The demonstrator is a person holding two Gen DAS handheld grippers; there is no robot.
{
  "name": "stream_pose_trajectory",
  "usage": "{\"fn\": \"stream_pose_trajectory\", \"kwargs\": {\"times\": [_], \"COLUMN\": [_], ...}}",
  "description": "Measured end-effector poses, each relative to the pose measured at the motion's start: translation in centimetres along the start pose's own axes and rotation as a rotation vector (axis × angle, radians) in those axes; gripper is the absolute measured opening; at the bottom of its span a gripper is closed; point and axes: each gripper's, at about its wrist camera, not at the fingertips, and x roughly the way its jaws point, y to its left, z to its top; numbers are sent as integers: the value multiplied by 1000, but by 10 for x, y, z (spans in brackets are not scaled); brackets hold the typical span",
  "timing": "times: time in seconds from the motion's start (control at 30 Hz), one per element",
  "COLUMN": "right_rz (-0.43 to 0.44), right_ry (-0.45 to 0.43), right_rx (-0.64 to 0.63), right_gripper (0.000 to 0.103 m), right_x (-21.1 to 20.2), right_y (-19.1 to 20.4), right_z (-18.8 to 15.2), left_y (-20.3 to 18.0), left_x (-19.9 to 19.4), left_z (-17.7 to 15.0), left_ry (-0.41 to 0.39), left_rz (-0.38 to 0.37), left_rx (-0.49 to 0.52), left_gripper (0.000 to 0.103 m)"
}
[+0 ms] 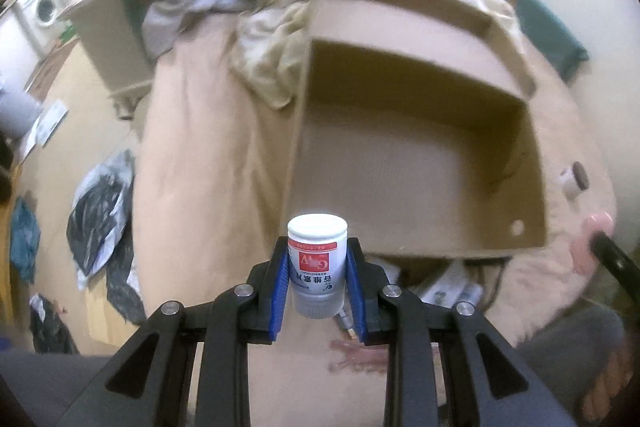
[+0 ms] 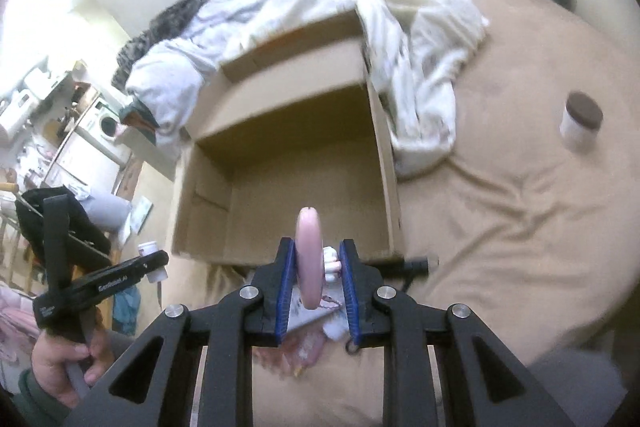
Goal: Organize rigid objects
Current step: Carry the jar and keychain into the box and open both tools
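My left gripper (image 1: pixel 317 259) is shut on a white pill bottle (image 1: pixel 317 263) with a red label, held upright just in front of an open cardboard box (image 1: pixel 416 167) on the bed. My right gripper (image 2: pixel 317 263) is shut on a flat pink round object (image 2: pixel 309 259), held edge-on above the box's near wall (image 2: pixel 280 255). The box inside looks bare. A white jar with a brown lid (image 2: pixel 581 123) stands on the bed right of the box; it also shows in the left wrist view (image 1: pixel 575 181). The left gripper with its bottle shows at the left of the right wrist view (image 2: pixel 154 263).
Crumpled white bedding (image 2: pixel 416 39) lies behind and beside the box. The tan bed sheet (image 2: pixel 520 227) spreads to the right. Small packets (image 1: pixel 448 287) lie under the box's front edge. Bags and clothes (image 1: pixel 100 223) litter the floor at left; a washing machine (image 1: pixel 44 7) stands far left.
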Motion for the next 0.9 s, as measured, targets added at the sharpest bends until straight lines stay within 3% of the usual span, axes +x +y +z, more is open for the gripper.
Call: {"fn": "stream_pose_trajectory", "kwargs": {"times": [0.23, 0.4, 0.47, 0.53, 0.73, 0.9], "right_rz": [30, 26, -44, -29, -5, -7], "right_ry": [-25, -25, 44, 114, 150, 198], "right_rx": [-31, -7, -9, 47, -9, -42], "right_gripper": [24, 24, 24, 24, 24, 24], "right_x": [27, 78, 108, 126, 139, 153], "right_y": [13, 6, -1, -9, 4, 11], "right_z": [44, 48, 39, 36, 39, 34], "left_y": [-29, -51, -55, -53, -48, -48], "left_x": [-6, 33, 44, 52, 86, 100], "left_z": [42, 56, 51, 46, 49, 48], "left_ry": [-55, -48, -41, -45, 22, 56], "left_rz": [-63, -79, -108, -136, -63, -75], "left_rx": [114, 191, 213, 205, 173, 167], "left_gripper": [24, 24, 24, 24, 24, 24]}}
